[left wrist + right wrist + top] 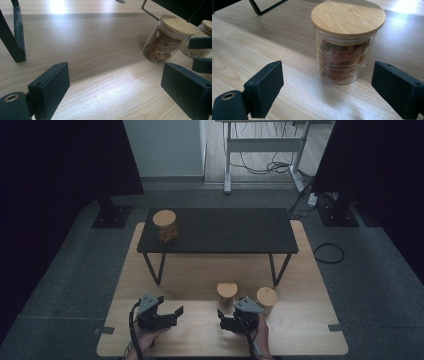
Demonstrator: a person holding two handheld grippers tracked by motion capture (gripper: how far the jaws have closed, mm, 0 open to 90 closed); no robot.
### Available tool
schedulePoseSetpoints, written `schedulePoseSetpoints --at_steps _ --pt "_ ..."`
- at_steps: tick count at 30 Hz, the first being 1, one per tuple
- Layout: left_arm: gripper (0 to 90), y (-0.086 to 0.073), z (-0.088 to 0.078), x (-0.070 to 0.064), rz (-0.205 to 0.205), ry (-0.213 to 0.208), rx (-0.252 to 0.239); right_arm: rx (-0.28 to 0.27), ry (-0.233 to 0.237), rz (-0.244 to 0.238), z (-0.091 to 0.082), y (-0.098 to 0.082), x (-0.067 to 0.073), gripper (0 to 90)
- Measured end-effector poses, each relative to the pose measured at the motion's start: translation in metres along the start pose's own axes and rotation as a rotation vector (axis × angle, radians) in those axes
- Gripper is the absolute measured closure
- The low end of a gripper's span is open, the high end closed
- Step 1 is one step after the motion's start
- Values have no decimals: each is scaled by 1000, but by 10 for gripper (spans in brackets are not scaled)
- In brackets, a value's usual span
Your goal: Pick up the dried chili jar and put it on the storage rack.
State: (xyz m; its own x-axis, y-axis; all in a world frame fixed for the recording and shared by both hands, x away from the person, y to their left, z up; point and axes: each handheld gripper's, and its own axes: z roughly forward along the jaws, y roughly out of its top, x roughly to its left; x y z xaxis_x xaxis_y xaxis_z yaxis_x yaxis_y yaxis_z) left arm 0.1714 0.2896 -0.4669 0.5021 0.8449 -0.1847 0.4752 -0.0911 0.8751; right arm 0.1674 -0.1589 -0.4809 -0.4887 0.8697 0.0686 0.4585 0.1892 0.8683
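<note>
Broadly, worktop (300, 330): light wood, carrying a low black shelf-table, three jars and both grippers.
Black shelf-table (225, 230): stands on thin legs across the far half of the worktop; one lidded jar (165, 225) sits on its left end.
Right gripper (231, 321): at the near edge, right of centre, held in a hand (255, 335); its fingers (265, 87) stand apart and clamp nothing.
Left gripper (167, 316): near edge, left of centre; fingers (50, 87) wide apart over bare wood, nothing between them.
Jar of orange-brown pieces (345, 42): upright on the worktop, bamboo lid on, just beyond the right gripper's fingertips; it stands ahead of the gap, right of its middle, nearer the right-hand finger, touching neither.
Second jar (266, 299): just right of the first, beside the right gripper.
Right gripper view adds: the reddish pieces behind clear glass and the gap between jar and fingers.
Left gripper view adds: pale grains in the second jar (200, 42), partly behind the other gripper's dark fingers, and both jars well off to this gripper's right.
High view adds: the layout of all three jars together.
</note>
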Motion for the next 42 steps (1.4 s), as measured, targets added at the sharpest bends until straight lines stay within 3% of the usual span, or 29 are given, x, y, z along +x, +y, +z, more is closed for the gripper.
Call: schedulePoseSetpoints --at_steps 9,34,42 --pt "79 -1 -1 2 0 -8 -11 27 -44 8 9 9 0 120" --pt "80 -2 1 3 3 -3 3 46 4 31 27 18 -9 108" --pt "83 -3 2 3 4 -7 4 51 -3 33 32 22 -8 93"
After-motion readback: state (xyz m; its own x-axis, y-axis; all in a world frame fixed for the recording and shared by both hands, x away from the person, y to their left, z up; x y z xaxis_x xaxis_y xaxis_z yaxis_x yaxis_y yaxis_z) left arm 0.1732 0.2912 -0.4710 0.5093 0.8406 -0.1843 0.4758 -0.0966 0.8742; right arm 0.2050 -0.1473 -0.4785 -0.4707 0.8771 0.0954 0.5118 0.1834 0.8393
